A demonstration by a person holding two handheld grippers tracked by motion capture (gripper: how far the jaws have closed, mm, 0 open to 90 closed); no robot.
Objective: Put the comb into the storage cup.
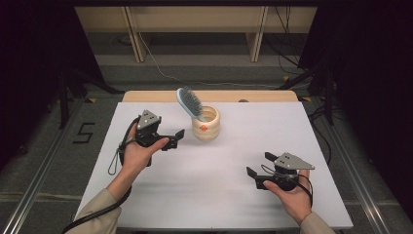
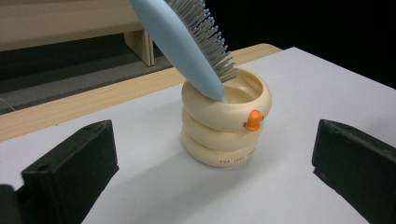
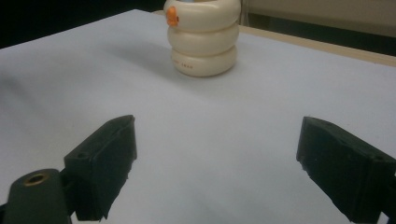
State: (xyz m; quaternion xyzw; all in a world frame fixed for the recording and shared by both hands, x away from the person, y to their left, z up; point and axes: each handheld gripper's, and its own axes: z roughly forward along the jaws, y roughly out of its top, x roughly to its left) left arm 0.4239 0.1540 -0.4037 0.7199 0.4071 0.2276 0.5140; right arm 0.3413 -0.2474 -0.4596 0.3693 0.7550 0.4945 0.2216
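Left gripper [image 1: 176,138] spread wide, empty, aimed at cup [image 1: 206,124] (brush [image 1: 189,102] leaning inside). Right gripper [image 1: 258,164] likewise wide, holding nothing. White table [image 1: 219,195]; grey floor [image 1: 48,141] around.

Left forearm enters from the lower left of the high view, angled up and to the right. The left hand [image 1: 139,153] grasps the left gripper [image 1: 174,138] at centre-left of the frame; jaws spread wide, pointing right. In the left gripper view both jaws rise at the bottom corners, far apart, nothing between them.

The right hand [image 1: 291,192] holds the right gripper [image 1: 259,165] at lower right of the high view; jaws parted, pointing left. In the right gripper view its jaws likewise stand wide apart.
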